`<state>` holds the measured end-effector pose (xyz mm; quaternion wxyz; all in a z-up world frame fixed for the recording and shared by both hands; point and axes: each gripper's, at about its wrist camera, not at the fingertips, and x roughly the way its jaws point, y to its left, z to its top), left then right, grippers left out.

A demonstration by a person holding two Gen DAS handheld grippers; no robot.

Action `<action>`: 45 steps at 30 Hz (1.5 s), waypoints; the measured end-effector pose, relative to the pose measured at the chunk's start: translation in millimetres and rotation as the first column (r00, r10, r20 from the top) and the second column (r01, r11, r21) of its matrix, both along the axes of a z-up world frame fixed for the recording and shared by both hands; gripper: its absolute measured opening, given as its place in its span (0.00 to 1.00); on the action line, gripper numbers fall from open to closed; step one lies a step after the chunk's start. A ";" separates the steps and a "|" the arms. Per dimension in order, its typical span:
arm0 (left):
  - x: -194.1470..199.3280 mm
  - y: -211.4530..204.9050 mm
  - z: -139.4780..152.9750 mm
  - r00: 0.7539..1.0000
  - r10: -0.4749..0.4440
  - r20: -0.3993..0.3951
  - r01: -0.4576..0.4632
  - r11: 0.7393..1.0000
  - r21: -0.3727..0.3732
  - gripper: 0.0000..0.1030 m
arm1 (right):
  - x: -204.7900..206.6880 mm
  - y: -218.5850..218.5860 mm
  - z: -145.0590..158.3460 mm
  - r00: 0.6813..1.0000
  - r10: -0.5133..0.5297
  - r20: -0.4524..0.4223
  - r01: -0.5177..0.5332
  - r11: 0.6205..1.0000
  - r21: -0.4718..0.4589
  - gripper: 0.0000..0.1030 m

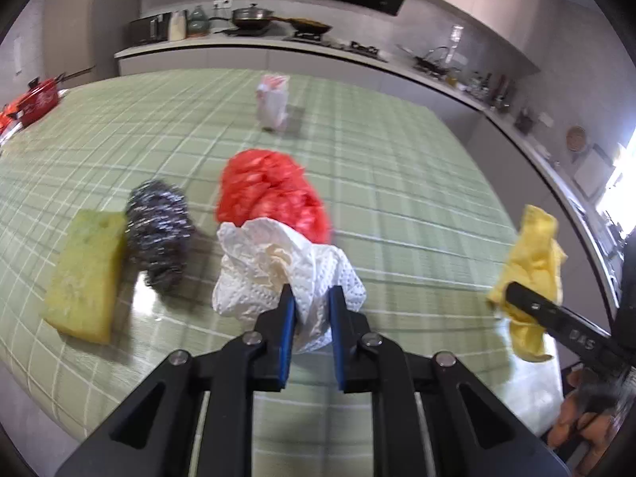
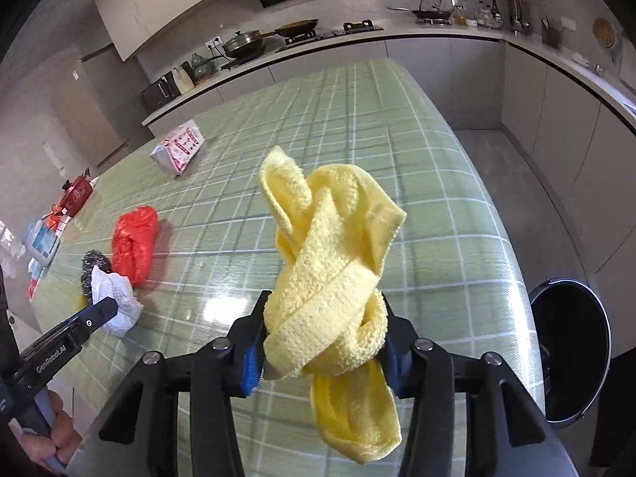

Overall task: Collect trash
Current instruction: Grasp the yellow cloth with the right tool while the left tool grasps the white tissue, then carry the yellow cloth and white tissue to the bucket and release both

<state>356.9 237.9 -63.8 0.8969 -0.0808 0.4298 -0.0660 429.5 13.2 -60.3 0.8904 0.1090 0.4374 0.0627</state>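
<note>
The left tool (image 1: 311, 298) is pinching the soft, light paper towel (image 1: 278, 262) at its near edge; the right tool (image 2: 324, 330) is clamping the limp yellow cloth (image 2: 330, 270) mid-bundle.

Daylight floods in from a blown-out window (image 1: 622, 183) at the right edge of the left wrist view, leaving the kitchen evenly bright. The glossy green checked tablecloth on the table (image 2: 357, 127) carries soft white glare patches near the camera in both views. Shadows are faint and short, like the one under the crumpled red plastic bag (image 1: 270, 194). Fisheye distortion bends the grey kitchen worktop (image 2: 397, 35) into an arc, and dark vignetting fills the corners. Slight motion blur softens everything; distant items look smeared.
</note>
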 end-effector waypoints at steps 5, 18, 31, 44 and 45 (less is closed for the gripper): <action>-2.2 -21.6 -2.2 0.997 -0.070 -0.035 0.070 0.997 0.013 0.24 | -6.3 3.0 2.1 0.999 0.045 -0.024 -0.044 0.999 0.028 0.51; 7.6 -27.9 -13.7 0.999 -0.039 -0.038 0.042 0.997 0.072 0.24 | -2.1 -7.5 -5.9 0.999 0.000 -0.038 0.002 0.999 0.052 0.51; -6.6 -37.0 30.5 0.991 -0.113 0.067 0.113 0.994 -0.005 0.15 | -23.4 -9.6 22.0 0.999 -0.023 0.030 0.021 0.999 0.045 0.45; -13.6 -173.8 43.3 0.927 -0.366 0.084 0.373 0.924 -0.080 0.15 | -92.5 -138.1 45.3 0.961 -0.266 0.071 0.263 0.963 0.050 0.45; -15.5 -190.8 42.7 0.921 -0.381 0.083 0.388 0.918 -0.086 0.15 | -100.7 -159.0 42.2 0.955 -0.291 0.064 0.288 0.956 0.050 0.45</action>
